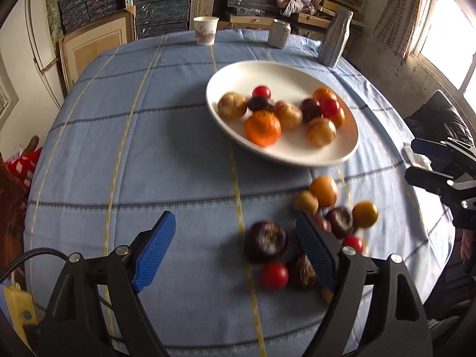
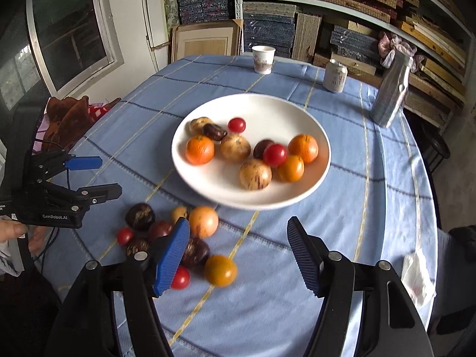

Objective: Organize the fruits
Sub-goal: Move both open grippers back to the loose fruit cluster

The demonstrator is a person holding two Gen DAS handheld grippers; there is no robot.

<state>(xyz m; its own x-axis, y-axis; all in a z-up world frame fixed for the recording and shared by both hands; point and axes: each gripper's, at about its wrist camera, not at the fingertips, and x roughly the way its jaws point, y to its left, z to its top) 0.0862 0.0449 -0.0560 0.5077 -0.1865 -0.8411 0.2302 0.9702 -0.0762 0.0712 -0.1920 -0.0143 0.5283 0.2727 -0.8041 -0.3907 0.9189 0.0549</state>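
1. Fruits, small, round and glossy, lie in two groups on a round table under a pale blue quilted cloth (image 2: 372,208) crossed by yellow and dark stitched lines.
2. One group fills a shallow white oval ceramic plate (image 2: 208,184): orange mandarins, red cherry tomatoes, tan speckled fruits and dark purple ones, several touching.
3. A loose cluster of fruits (image 2: 166,238) sits on bare cloth just in front of the plate's near rim, among them a ribbed dark purple fruit (image 1: 265,241) and a smooth yellow-orange fruit (image 2: 220,270).
4. Jaws of the left gripper (image 1: 235,247) stand apart over bare cloth, their ridged blue pads holding nothing; the purple fruit lies between them, untouched.
5. Jaws of the right gripper (image 2: 238,255) are likewise spread and empty, the left pad overlapping the cluster in view.
6. At the far edge stand a white paper cup (image 2: 263,59), a pale drinks can (image 2: 335,76) and a silvery textured bottle (image 2: 388,92), well apart from the plate.
7. Open cloth surrounds the plate on its left and right sides.
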